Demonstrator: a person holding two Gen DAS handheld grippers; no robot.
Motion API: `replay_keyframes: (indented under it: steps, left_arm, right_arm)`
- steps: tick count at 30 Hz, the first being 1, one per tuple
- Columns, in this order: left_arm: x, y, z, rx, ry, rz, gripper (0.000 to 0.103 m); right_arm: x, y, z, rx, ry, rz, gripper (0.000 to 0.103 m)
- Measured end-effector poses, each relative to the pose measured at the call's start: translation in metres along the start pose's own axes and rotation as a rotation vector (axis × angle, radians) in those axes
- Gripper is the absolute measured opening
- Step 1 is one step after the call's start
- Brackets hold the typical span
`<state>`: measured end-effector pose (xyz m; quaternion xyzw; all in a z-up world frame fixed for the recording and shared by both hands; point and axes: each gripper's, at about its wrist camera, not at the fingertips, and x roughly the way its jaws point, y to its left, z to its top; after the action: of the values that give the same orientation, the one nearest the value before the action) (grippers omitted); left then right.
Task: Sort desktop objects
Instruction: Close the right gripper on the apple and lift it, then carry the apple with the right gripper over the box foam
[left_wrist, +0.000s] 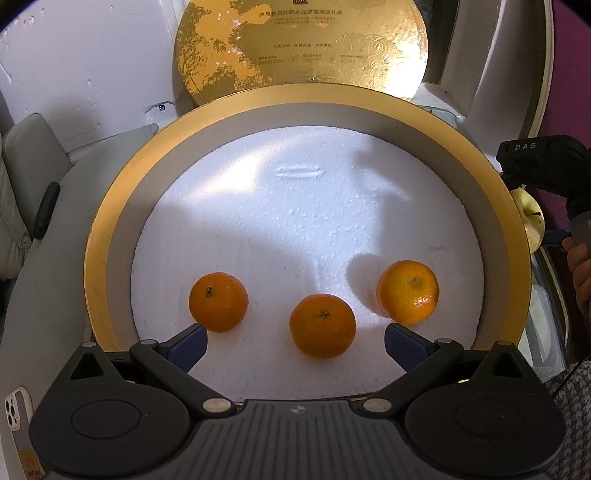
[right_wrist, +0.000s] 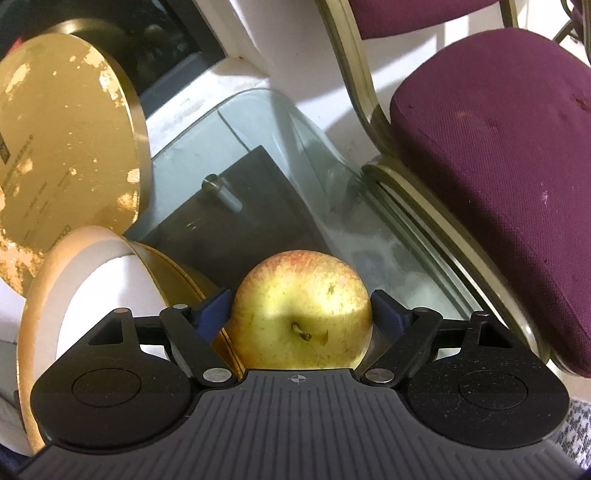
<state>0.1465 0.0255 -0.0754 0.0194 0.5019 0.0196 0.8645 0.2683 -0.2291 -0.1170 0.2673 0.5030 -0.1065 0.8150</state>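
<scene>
Left gripper (left_wrist: 295, 341) hangs over the round gold box (left_wrist: 110, 236), jaws wide apart, gripping nothing. Three oranges sit on the white foam liner (left_wrist: 295, 206) inside the box, all in its near half: one at 9 o'clock of the jaw gap (left_wrist: 218, 302), just beyond the left fingertip; one in the middle (left_wrist: 322, 325), between the two blue pads but touching neither; one at 2 o'clock (left_wrist: 408, 291), just past the right fingertip. The oranges are apart from each other. Gold lid (left_wrist: 301, 48) leans upright behind the box at 12 o'clock. Right gripper (right_wrist: 300, 306) has its jaws clamped on a yellow-green apple (right_wrist: 301, 314), reddish blush on top, stem facing the camera, blue pads pressing both flanks. Apple is held just beside the box rim (right_wrist: 48, 266), outside it, above the glass worktop (right_wrist: 266, 155). From the left view the apple (left_wrist: 532, 219) peeks out at 3 o'clock past the box edge. Purple chair (right_wrist: 498, 155) stands at 2 o'clock of the right view.
</scene>
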Motion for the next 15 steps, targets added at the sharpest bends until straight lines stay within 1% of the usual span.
replay_keyframes:
  steps: [2, 3, 4, 10, 15]
  left_arm:
    - [-0.001, 0.0, -0.001, 0.0, 0.0, -0.002, 0.102]
    - [-0.002, 0.001, -0.001, 0.001, 0.0, -0.001, 0.102]
    - [-0.002, 0.001, -0.002, 0.001, 0.0, -0.001, 0.102]
    - [-0.007, 0.005, -0.004, -0.003, -0.003, 0.005, 0.102]
    - [-0.016, 0.007, -0.009, 0.001, -0.012, -0.011, 0.102]
  right_arm:
    - [0.002, -0.002, 0.001, 0.022, 0.016, 0.008, 0.085]
    - [0.003, -0.004, 0.001, 0.035, 0.025, 0.013, 0.082]
    - [0.004, -0.005, 0.001, 0.04, 0.027, 0.014, 0.082]
    - [0.0, -0.008, -0.005, 0.039, 0.005, 0.028, 0.081]
    - [-0.013, -0.016, -0.014, 0.044, -0.002, 0.03, 0.081]
